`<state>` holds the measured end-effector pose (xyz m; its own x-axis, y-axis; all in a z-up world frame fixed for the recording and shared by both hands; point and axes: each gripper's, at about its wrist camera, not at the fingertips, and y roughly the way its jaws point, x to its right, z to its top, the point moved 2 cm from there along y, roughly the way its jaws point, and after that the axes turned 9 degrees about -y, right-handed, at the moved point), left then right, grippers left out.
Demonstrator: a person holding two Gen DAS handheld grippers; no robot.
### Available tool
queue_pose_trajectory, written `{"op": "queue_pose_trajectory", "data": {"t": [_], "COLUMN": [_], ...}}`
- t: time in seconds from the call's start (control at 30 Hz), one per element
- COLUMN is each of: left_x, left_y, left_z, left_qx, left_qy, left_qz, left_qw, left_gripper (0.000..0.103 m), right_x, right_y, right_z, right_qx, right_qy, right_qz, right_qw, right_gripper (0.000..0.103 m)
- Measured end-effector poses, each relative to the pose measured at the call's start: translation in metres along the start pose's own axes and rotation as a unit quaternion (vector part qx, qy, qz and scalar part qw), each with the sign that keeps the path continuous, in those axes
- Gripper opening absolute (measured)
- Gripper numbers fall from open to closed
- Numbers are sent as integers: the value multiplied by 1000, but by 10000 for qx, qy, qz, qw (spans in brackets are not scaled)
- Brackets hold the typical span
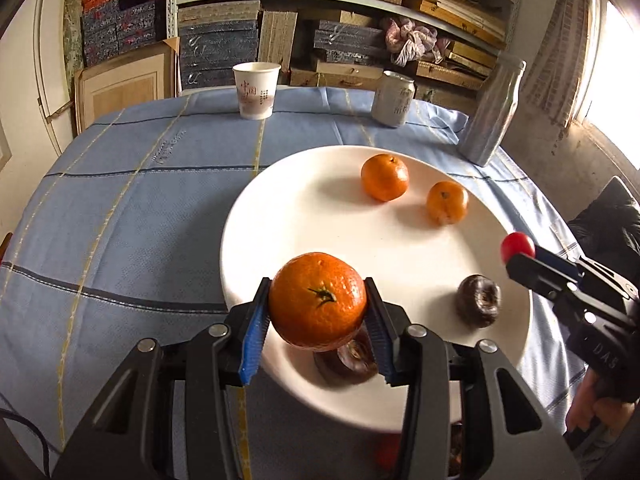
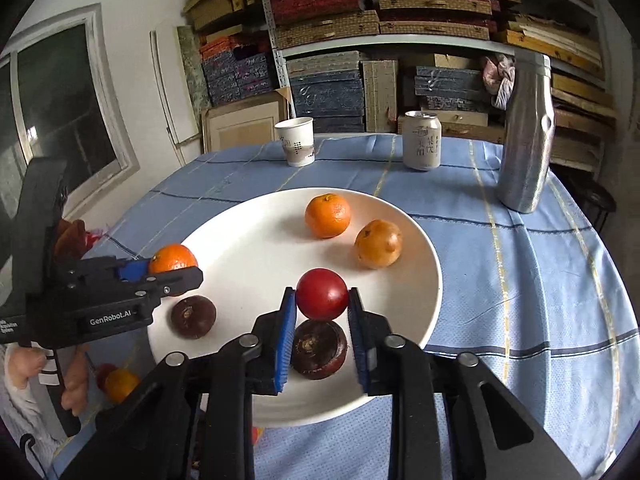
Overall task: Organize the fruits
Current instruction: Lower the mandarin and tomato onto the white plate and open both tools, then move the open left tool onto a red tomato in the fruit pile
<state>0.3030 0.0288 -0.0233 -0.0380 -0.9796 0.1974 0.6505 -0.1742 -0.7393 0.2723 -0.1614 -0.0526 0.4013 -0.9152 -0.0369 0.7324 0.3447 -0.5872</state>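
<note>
My left gripper (image 1: 318, 285) is shut on a large mandarin (image 1: 318, 300), held just above the near left rim of a white plate (image 1: 300, 220). My right gripper (image 2: 322, 292) is shut on a small red fruit (image 2: 322, 294) above the plate's (image 2: 248, 248) near part. Two smaller mandarins (image 1: 385, 177) (image 1: 447, 202) lie at the far side of the plate. Two dark brown round fruits (image 2: 193, 316) (image 2: 319, 350) lie at its near side, one right under the red fruit. Each gripper shows in the other's view, the right gripper (image 1: 516, 258) and the left gripper (image 2: 192, 274).
A paper cup (image 1: 256, 90), a drink can (image 1: 393, 98) and a tall metal bottle (image 1: 494, 112) stand at the back of the blue checked tablecloth. Loose fruit (image 2: 120, 384) lies off the plate near the left hand. Stacked shelves fill the background.
</note>
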Motion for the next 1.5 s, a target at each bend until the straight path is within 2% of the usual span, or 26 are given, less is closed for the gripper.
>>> {"op": "queue_pose_trajectory", "data": {"t": [0.07, 0.17, 0.23, 0.3, 0.4, 0.43, 0.5, 0.6, 0.8, 0.93, 1.07, 1.13, 1.23, 1.37, 1.5], "left_x": [0, -1, -1, -2, -7, -8, -12, -16, -25, -34, -53, -63, -69, -60, -53], "left_y": [2, 0, -6, -15, -26, -29, -31, -29, -39, -65, -83, -89, -94, -89, -88], "left_z": [-1, -2, -2, -2, -1, 0, 0, 0, -9, -19, -38, -52, -72, -103, -110], "left_qx": [-10, 12, 137, 275, 416, 449, 491, 433, 419, 693, 756, 681, 546, 334, 297], "left_qy": [43, 62, 50, 34, -40, -71, -135, -226, -308, -206, -143, -71, 116, 739, 995], "left_qz": [25, -4, 4, -12, -77, -82, -56, -29, 53, 257, 575, 737, 704, 861, 909], "left_qw": [10000, 10000, 9999, 9996, 9991, 9989, 9987, 9988, 9986, 9970, 9954, 9949, 9960, 9930, 9904], "left_gripper": [44, 45, 60, 65, 75, 80, 83, 84, 88, 95, 96, 96, 96, 96, 96], "right_x": [4, 2, 2, 5, 10, 11, 12, 11, 2, 5, 11, 10, 7, 4, 10], "right_y": [0, -1, -6, -10, -16, -17, -18, -19, -33, -44, -53, -58, -62, -67, -66], "right_z": [-4, -5, -5, -5, -11, -13, -14, -16, -21, -24, -30, -33, -37, -41, -44], "right_qx": [85, 128, 242, 303, 361, 350, 304, 263, 332, 500, 520, 539, 530, 525, 494], "right_qy": [28, 12, 74, 135, 347, 416, 544, 637, 669, 713, 846, 808, 855, 844, 918], "right_qz": [-162, -204, -188, -163, -195, -185, -113, -47, 126, 84, 30, -27, 55, 37, -101], "right_qw": [9998, 9997, 9995, 9993, 9986, 9984, 9980, 9976, 9971, 9962, 9951, 9953, 9949, 9950, 9945], "right_gripper": [61, 61, 63, 76, 89, 89, 92, 96, 97, 99, 99, 99, 99, 99, 99]}}
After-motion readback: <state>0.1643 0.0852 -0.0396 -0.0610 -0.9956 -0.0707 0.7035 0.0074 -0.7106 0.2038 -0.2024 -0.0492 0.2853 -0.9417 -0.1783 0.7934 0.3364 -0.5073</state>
